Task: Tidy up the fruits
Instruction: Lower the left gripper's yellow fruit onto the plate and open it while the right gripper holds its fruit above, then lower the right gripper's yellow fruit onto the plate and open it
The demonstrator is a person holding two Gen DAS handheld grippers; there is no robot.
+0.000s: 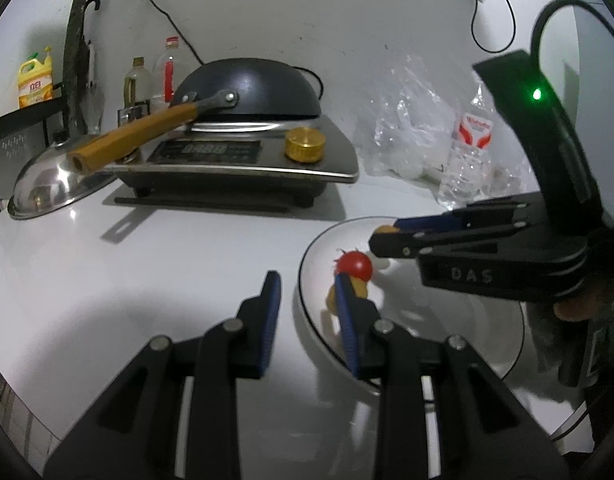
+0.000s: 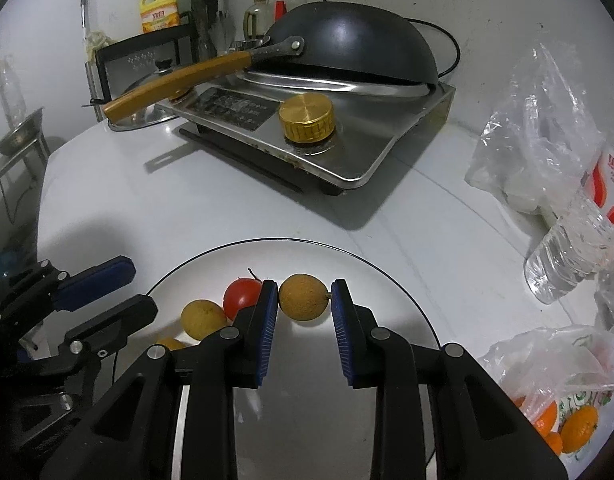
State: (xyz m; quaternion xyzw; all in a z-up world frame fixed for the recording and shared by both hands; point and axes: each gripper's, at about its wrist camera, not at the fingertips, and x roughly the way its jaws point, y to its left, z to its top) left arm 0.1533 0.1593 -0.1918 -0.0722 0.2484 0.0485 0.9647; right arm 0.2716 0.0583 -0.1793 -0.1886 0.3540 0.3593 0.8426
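We judge the sorting to be midway: the white plate [image 2: 407,304] on the desk [image 2: 155,208] already holds a red tomato [image 2: 241,298] and a yellow-brown fruit [image 2: 201,318], huddled at its left side, while the right hand-held gripper [image 2: 303,308] carries a round brown fruit [image 2: 303,297] above the plate's middle. Its blue pads are clamped on that fruit from either side — the small stem pokes toward the right pad. The hold looks meant to bring the fruit in beside the others.

The left hand-held gripper [image 1: 307,312] hangs over the plate's [image 1: 459,328] near-left rim, nothing between its jaws. By reading they stand as near closed as they get, though its own view shows a gap between the pads; we take it as closed on nothing, waiting its turn.

The right wrist view alone shows the gripped fruit whole and, at lower right, a plastic bag [image 2: 547,364] with oranges [image 2: 579,428] inside — likely the supply. In the left view the right hand-held gripper [image 1: 381,236] shows side-on over the tomato [image 1: 356,265], with only a sliver of the brown fruit [image 1: 386,229] at its tips.
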